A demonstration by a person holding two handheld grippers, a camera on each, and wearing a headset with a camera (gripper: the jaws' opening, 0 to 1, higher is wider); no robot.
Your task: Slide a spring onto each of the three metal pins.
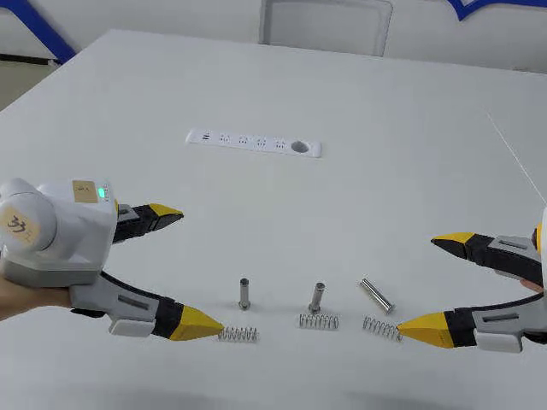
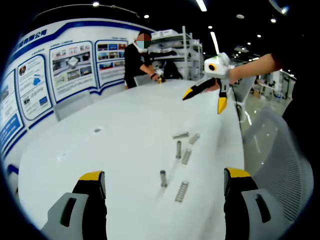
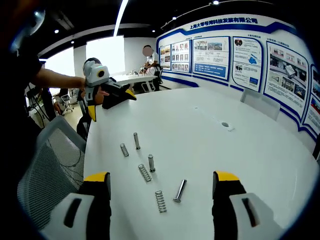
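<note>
Left gripper (image 1: 186, 269): jaws spread wide, nothing btwn them. Right gripper (image 1: 427, 284): same, jaws wide apart and nothing held. Both hover low over the white table (image 1: 385, 102), tips facing each other w/ all the parts in the gap btwn them.

Pins, from left gripper across to right gripper:
- left pin (image 1: 244, 293): stands upright, long axis vert., just beyond the left gripper's near jaw tip.
- middle pin (image 1: 316, 297): also on end, axis approx vert., top leans a touch toward the right gripper. About midway btwn the two grippers.
- right pin (image 1: 376, 295): lies flat, long axis diagonal. Near end points at the right gripper's near jaw tip, far end points away and toward the left gripper's side.

Springs all lie flat in a row on the person's side of the pins, none on a pin yet:
- left spring (image 1: 237, 334): axis runs gripper to gripper, one end just beside the left gripper's near jaw tip, small gap.
- middle spring (image 1: 319, 321): same axis, right by the middle pin's base.
- right spring (image 1: 381, 328): axis slightly slanted, one end at the right gripper's near jaw tip. Can't tell if touching.

Power strip (image 1: 254, 143) lies well beyond both grippers, long axis across the table. Chair (image 1: 325, 26) sits at the far edge.
</note>
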